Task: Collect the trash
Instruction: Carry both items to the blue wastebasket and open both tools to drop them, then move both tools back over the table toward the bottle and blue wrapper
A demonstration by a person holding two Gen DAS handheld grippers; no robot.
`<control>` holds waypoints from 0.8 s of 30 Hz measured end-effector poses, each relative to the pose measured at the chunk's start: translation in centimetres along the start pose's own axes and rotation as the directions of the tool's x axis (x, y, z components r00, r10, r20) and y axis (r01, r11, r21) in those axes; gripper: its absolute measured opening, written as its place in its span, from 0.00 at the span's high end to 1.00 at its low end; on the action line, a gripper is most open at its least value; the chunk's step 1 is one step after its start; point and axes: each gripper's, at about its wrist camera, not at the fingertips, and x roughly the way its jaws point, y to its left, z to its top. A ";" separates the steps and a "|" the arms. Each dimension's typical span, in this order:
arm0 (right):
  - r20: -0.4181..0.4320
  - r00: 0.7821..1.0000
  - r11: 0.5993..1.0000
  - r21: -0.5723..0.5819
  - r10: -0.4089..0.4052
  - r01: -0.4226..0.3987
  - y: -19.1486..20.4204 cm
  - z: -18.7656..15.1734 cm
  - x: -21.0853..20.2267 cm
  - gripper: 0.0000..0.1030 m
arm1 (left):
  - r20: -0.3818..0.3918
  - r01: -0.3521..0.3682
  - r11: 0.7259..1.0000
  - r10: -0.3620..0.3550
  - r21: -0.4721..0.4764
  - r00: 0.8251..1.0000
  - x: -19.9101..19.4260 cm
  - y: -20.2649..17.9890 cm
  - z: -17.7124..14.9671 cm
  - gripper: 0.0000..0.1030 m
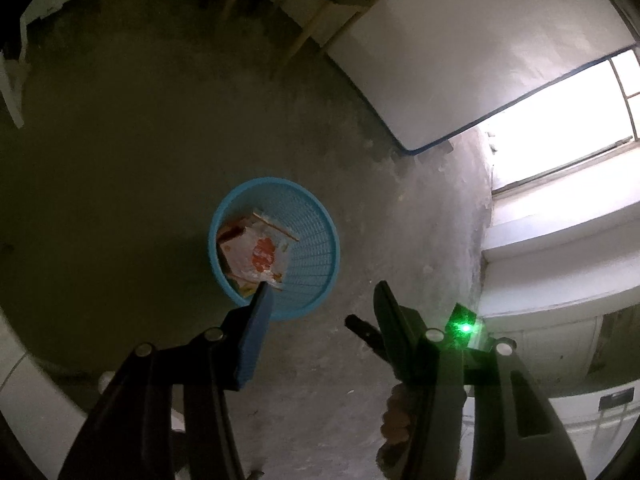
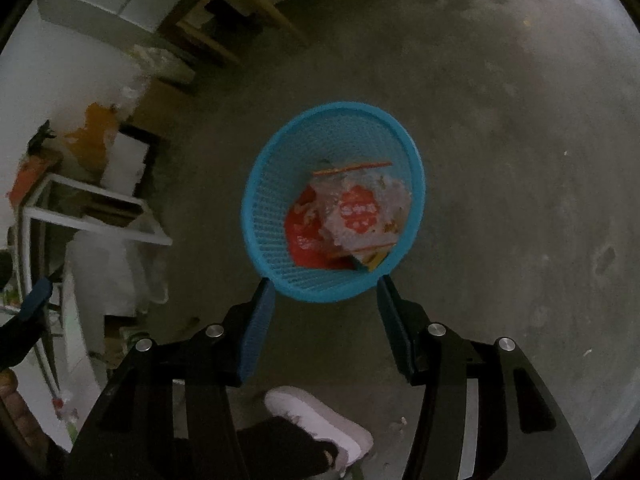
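Already the trash (image 2: 352, 216) lies inside the blue basket (image 2: 272, 200): crumpled red-and-white wrappers and a flattened packet with an orange edge, heaped toward one side of the mesh wall and reaching partway up it. The basket stands upright on the bare concrete floor (image 2: 520, 160), well apart from the furniture.

Above it, the right hand-held gripper (image 2: 326, 286) hangs with its jaws spread wide and nothing between them, its blue pads framing the near rim. The left hand-held gripper (image 1: 320, 294) is likewise parted and empty, one pad over the near rim, the other off to the side above the floor.

The risks from here look modest, as I judge them. The basket is light and tapered, so a pad catching the rim on the way down could tip it and spill the wrappers back out. The heap leans on one wall, which would help it roll that way. The two tools hang close together over the same opening and could knock each other if both move at once. A white shoe (image 2: 316, 420) shows just beneath the right tool, near the basket's foot; a careless step could nudge it.

No loose litter shows clearly on the floor in either view, though the dim light leaves small scraps uncertain.
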 end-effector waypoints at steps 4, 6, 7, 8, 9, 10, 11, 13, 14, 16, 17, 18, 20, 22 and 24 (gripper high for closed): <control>0.033 0.999 0.998 -0.057 0.040 -0.039 1.4 -0.9 -3.2 0.41 | 0.047 -0.011 0.997 0.008 0.070 0.999 -4.5 -0.7 -2.9 0.47; 0.052 0.995 0.992 -0.099 0.085 -0.080 2.8 -1.8 -5.2 0.36 | 0.088 -0.027 0.994 0.017 0.107 0.996 -7.3 -0.9 -5.1 0.44; 0.057 0.994 0.989 -0.119 0.097 -0.090 3.4 -2.3 -5.8 0.35 | 0.111 -0.031 0.992 0.018 0.119 0.994 -8.4 -1.2 -6.1 0.43; 0.061 0.992 0.984 -0.150 0.111 -0.101 4.3 -2.9 -6.6 0.34 | 0.135 -0.036 0.991 0.019 0.127 0.991 -9.8 -1.0 -7.2 0.40; 0.060 0.991 0.978 -0.176 0.123 -0.111 5.1 -3.4 -7.2 0.34 | 0.167 -0.047 0.991 0.025 0.127 0.986 -11.3 -0.9 -8.7 0.39; 0.056 0.990 0.974 -0.195 0.130 -0.117 5.7 -3.8 -7.5 0.33 | 0.192 -0.053 0.991 0.028 0.126 0.981 -12.5 -0.5 -9.9 0.38; 0.046 0.989 0.967 -0.222 0.141 -0.127 6.7 -4.2 -7.9 0.33 | 0.221 -0.061 0.990 0.032 0.128 0.975 -13.8 -0.2 -11.2 0.37; 0.019 0.986 0.948 -0.280 0.166 -0.154 8.9 -5.4 -8.8 0.33 | 0.296 -0.095 0.987 0.053 0.129 0.954 -16.8 0.6 -14.3 0.33; 0.011 0.984 0.939 -0.303 0.176 -0.164 9.8 -5.9 -9.1 0.33 | 0.339 -0.128 0.983 0.078 0.130 0.938 -18.3 1.1 -16.1 0.32; -0.010 0.980 0.916 -0.355 0.198 -0.189 12.0 -7.0 -9.8 0.32 | 0.395 -0.178 0.976 0.116 0.124 0.911 -20.6 2.3 -18.9 0.30; -0.019 0.978 0.907 -0.370 0.209 -0.201 12.8 -7.6 -9.9 0.31 | 0.413 -0.197 0.974 0.133 0.116 0.901 -21.4 2.8 -20.0 0.29; -0.035 0.973 0.894 -0.388 0.227 -0.223 13.9 -8.2 -10.1 0.31 | 0.436 -0.222 0.970 0.159 0.097 0.886 -22.6 3.6 -21.5 0.29; -0.067 0.965 0.873 -0.415 0.253 -0.257 15.8 -9.2 -10.0 0.31 | 0.475 -0.245 0.968 0.193 0.050 0.859 -24.8 5.8 -24.4 0.28; -0.100 0.958 0.852 -0.438 0.269 -0.285 17.7 -10.2 -9.7 0.31 | 0.511 -0.258 0.966 0.223 -0.001 0.830 -26.8 7.7 -26.5 0.28; -0.142 0.950 0.823 -0.476 0.276 -0.311 20.3 -11.6 -9.2 0.31 | 0.549 -0.287 0.956 0.275 -0.066 0.789 -29.0 9.8 -28.6 0.27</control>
